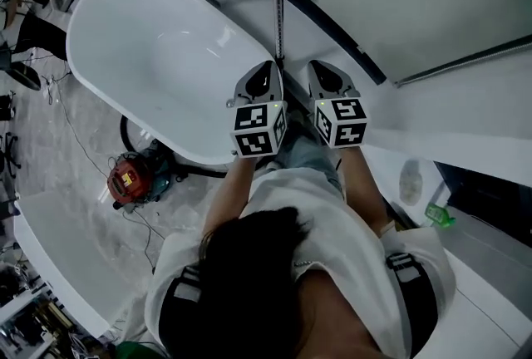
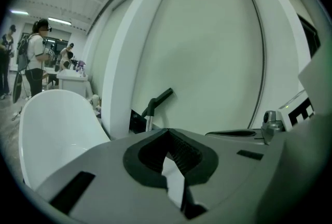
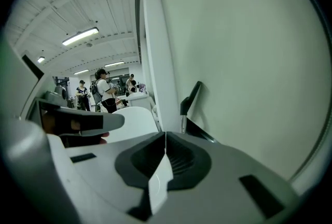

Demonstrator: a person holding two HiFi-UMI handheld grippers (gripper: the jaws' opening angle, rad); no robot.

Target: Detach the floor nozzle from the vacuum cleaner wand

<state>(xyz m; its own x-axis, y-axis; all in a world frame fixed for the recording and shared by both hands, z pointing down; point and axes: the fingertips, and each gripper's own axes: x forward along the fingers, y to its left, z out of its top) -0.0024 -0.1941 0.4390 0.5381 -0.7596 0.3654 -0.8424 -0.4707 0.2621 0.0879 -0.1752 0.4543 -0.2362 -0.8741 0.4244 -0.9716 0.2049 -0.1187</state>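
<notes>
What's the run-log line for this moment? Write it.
phase: pre-grasp | left hand-held gripper: shut, empty | right hand-held gripper: shut, empty | wand: standing at wall, untouched

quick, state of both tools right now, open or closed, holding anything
left tool: closed, nothing between its jaws.
right tool: closed, nothing between its jaws.

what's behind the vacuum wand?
A white wall panel with a dark strip low on it; the vacuum wand stands against it. The wand's lower end is covered by the shut left gripper, so nothing there can be seen.
</notes>
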